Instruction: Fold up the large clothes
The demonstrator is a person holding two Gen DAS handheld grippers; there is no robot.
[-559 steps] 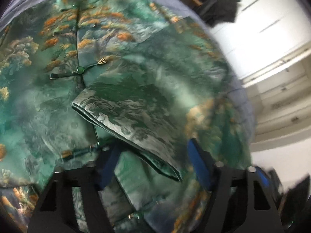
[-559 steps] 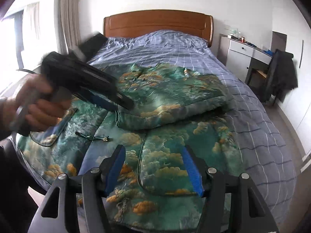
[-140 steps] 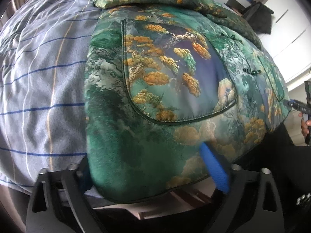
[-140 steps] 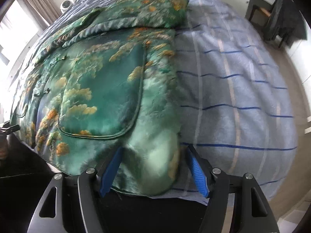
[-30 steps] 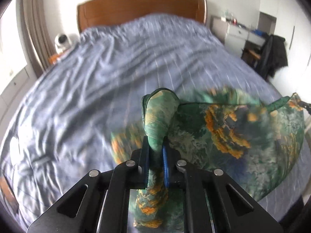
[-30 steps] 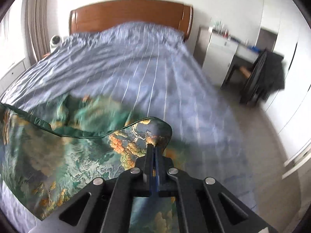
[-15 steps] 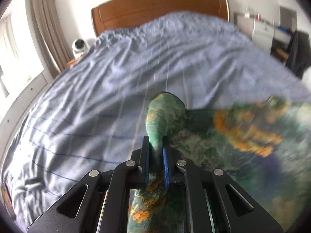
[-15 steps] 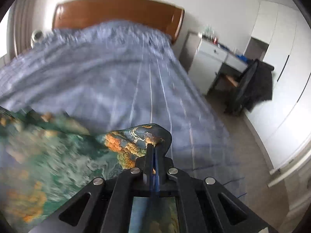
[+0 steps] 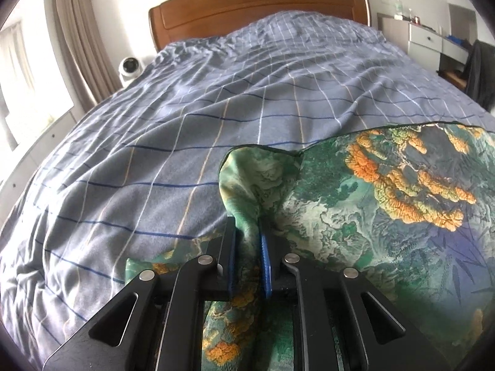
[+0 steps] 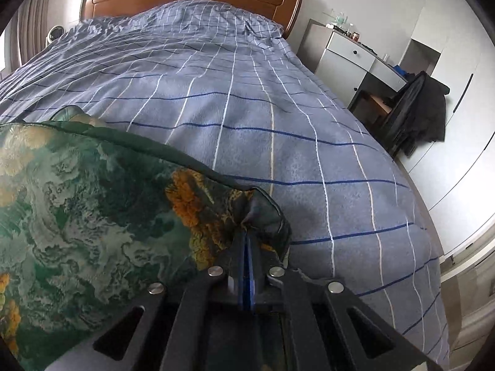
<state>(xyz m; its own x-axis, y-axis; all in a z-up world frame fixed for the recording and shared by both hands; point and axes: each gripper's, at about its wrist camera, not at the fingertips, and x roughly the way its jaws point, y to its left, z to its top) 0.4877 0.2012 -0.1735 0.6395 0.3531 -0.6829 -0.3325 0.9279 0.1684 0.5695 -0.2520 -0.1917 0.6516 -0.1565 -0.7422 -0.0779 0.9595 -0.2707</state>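
Observation:
A green brocade garment (image 9: 371,216) with orange cloud patterns lies on the blue checked bedspread (image 9: 185,123), its folded edge towards the headboard. My left gripper (image 9: 247,225) pinches the garment's left corner. Its jaws are opening a little, with a bunched fold still filling the narrow gap between the blue pads. In the right wrist view the garment (image 10: 92,216) spreads to the left, and my right gripper (image 10: 246,235) is shut on its right corner, low over the bedspread (image 10: 278,123).
A wooden headboard (image 9: 256,3) ends the bed at the far side. A white round device (image 9: 131,66) and a curtain (image 9: 80,40) stand at the left. A white dresser (image 10: 349,55) and a dark jacket on a chair (image 10: 417,114) stand right of the bed.
Both grippers have come down and forward with the garment's corners. The cloth that hung in the air now rests on the bedspread. The left pads stand slightly further apart.

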